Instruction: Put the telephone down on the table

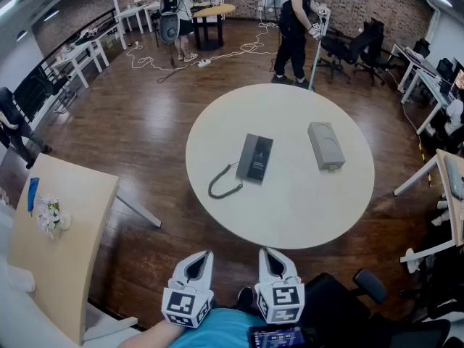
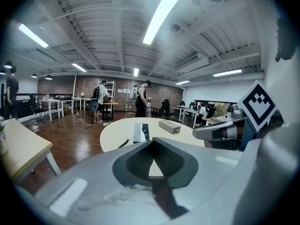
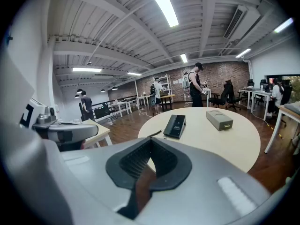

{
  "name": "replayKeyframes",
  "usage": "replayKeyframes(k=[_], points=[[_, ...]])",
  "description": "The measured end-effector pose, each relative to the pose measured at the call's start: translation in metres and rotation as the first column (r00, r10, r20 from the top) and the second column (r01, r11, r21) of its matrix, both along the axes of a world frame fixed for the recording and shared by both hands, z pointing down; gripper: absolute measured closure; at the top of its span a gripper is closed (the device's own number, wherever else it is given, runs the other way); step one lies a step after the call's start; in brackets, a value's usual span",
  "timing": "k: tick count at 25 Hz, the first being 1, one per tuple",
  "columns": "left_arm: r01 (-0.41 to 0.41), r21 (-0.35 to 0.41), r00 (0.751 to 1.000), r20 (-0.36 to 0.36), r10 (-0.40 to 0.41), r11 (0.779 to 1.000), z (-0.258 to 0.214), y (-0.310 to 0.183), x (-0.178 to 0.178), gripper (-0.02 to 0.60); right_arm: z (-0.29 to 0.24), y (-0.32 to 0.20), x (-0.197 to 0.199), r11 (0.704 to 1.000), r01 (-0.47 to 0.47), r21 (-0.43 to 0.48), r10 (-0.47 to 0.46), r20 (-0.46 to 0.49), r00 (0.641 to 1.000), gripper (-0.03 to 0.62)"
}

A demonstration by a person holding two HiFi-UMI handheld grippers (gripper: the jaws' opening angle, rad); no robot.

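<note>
The telephone [image 1: 255,158], a dark flat set with a coiled cord [image 1: 223,185], lies on the round beige table [image 1: 290,209] left of its middle. It shows in the left gripper view [image 2: 141,131] and the right gripper view [image 3: 176,125] too. My left gripper [image 1: 201,256] and right gripper [image 1: 270,254] hang side by side below the table's near edge, well short of the telephone. Both are shut with nothing between the jaws, as seen for the left gripper [image 2: 151,146] and the right gripper [image 3: 151,142] in their own views.
A grey box-shaped unit [image 1: 326,145] lies on the table right of the telephone. A light wooden table [image 1: 72,238] stands at the left and a black office chair [image 1: 362,296] close at the right. Two people [image 1: 293,20] stand far behind, with cables on the floor.
</note>
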State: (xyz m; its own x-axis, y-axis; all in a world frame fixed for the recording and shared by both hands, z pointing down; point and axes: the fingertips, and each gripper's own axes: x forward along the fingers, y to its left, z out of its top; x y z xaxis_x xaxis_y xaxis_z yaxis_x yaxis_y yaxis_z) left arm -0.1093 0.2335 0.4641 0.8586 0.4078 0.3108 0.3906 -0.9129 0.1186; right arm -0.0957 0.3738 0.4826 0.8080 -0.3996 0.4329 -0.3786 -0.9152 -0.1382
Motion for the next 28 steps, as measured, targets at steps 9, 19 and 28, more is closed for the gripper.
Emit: replayKeyframes(k=[9,19,28], points=[[-0.034,-0.02,0.999,-0.004,0.034,0.999,0.003,0.005,0.032,0.568,-0.001,0.014,0.031,0.998,-0.055,-0.041,0.056,0.02,0.998,0.6],[-0.115,-0.104,0.993,-0.047,0.11,0.988,-0.007,-0.054,0.119,0.568,-0.016,-0.04,0.099,0.982,-0.155,-0.105,0.156,0.002,0.988,0.6],[-0.203,-0.131,0.978,-0.085,0.193,0.97,-0.014,-0.083,0.176,0.568,-0.014,-0.064,0.137,0.958,-0.247,-0.149,0.248,-0.008,0.969,0.6]])
